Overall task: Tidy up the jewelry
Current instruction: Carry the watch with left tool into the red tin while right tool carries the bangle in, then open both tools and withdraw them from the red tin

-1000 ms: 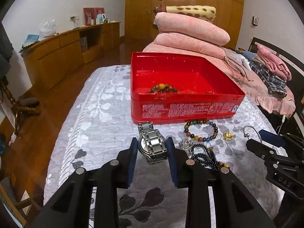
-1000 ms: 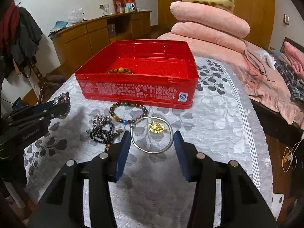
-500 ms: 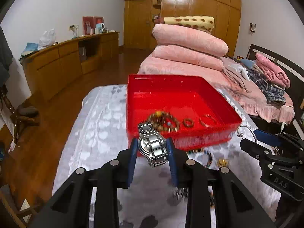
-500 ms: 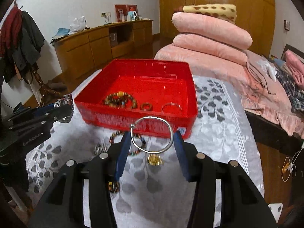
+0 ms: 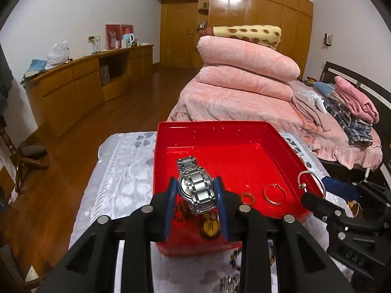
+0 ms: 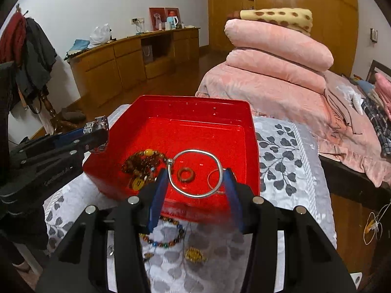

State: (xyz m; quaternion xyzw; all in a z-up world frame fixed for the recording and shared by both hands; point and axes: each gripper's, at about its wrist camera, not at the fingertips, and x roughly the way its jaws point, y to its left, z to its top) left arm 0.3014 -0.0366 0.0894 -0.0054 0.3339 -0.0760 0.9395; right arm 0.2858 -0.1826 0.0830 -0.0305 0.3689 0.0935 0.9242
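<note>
Watch [image 5: 196,190] and bangle [image 6: 196,173] over red tin [image 6: 254,151]

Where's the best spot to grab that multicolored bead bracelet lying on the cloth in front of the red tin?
Grip the bead bracelet across one side of its loop, coming straight down from above: it lies flat on the cloth, so only a top pinch gets the jaws around the thin strand.

pink quilts [image 5: 246,73], wooden sideboard [image 5: 80,85], kettle [image 6: 173,22]

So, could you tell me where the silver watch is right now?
The silver watch is clamped in the left gripper, held over the near-left part of the red box.
</note>
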